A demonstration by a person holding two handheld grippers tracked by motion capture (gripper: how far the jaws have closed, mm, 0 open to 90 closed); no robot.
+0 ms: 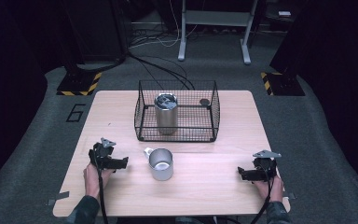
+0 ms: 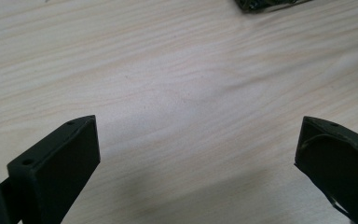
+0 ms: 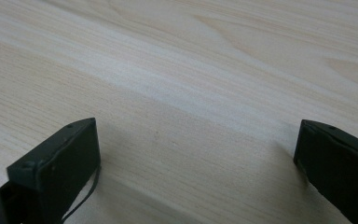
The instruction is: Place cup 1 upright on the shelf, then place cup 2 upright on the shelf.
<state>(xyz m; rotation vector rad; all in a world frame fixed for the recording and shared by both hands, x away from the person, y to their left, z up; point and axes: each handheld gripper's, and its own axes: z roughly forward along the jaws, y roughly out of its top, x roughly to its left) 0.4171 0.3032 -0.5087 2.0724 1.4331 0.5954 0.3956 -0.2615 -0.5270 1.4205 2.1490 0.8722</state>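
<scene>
Metal mug point(image 1: 161, 163) stands upright on the wooden tabletop point(image 1: 214, 154), its open mouth facing up and its small handle pointing toward the far left. It sits near the front middle of the tabletop, just in front of the black wire basket point(image 1: 177, 135), apart from it. Inside that basket stands a taller steel tumbler point(image 1: 166, 114) with a dark lid, toward the basket's left half, and a small dark round thing point(image 1: 204, 101) lies near the basket's far right corner; what it is I cannot tell.

The left hand-held gripper point(image 1: 120, 163) rests low over the tabletop to the left of the mug, near it but not touching, its jaws pointing toward the mug. In the left gripper view the left hand-held gripper point(image 2: 198, 140) has its two black jaws spread wide with only bare wood grain between them.

The right hand-held gripper point(image 1: 243, 173) lies well apart from the mug, near the right front of the tabletop, its jaws pointing left. In the right gripper view the right hand-held gripper point(image 3: 196, 140) is likewise spread wide and holds nothing, with plain wood below.
</scene>
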